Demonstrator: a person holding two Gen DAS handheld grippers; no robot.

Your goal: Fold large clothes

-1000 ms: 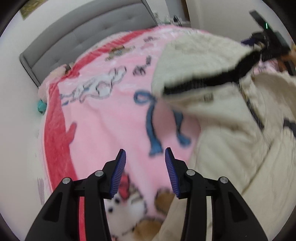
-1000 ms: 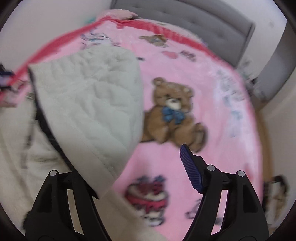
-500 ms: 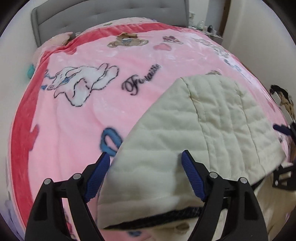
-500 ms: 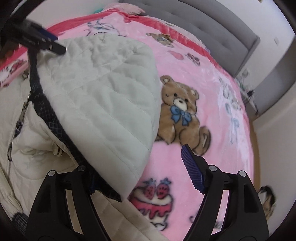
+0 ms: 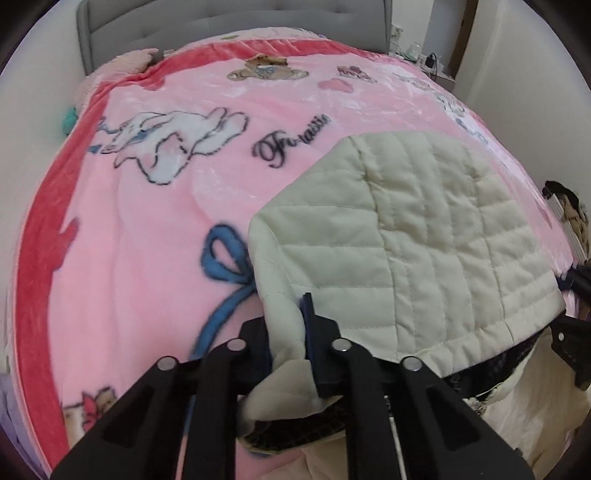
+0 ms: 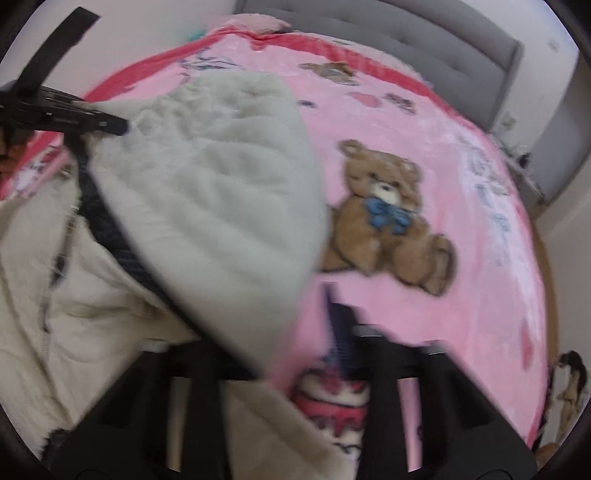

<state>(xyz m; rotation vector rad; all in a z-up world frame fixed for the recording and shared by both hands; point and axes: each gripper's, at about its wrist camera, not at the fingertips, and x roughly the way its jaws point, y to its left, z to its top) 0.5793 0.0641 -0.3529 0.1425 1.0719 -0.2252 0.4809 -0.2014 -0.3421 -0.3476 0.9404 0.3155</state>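
A cream quilted coat with a dark checked lining lies on a pink blanket. Its hood [image 5: 417, 236] spreads out flat in the left wrist view, and shows blurred in the right wrist view [image 6: 221, 192]. My left gripper [image 5: 286, 325] is shut on the hood's near left edge. My right gripper [image 6: 295, 314] is at the hood's right edge, with the quilted cloth between its fingers; the view is blurred by motion and its jaws look close together. The coat's body [image 6: 55, 306] lies at lower left there. The left gripper also shows in the right wrist view [image 6: 110, 125].
The pink blanket [image 5: 147, 240] with a red border, bears and a rabbit covers the whole bed. A grey padded headboard [image 5: 221, 22] stands behind it. A wall runs along the left side, and a small table with clutter [image 5: 417, 51] is at the far right.
My left gripper has closed on the hood's edge; half a second ago it was open around it. My right gripper has narrowed from wide open onto the hood's right edge.
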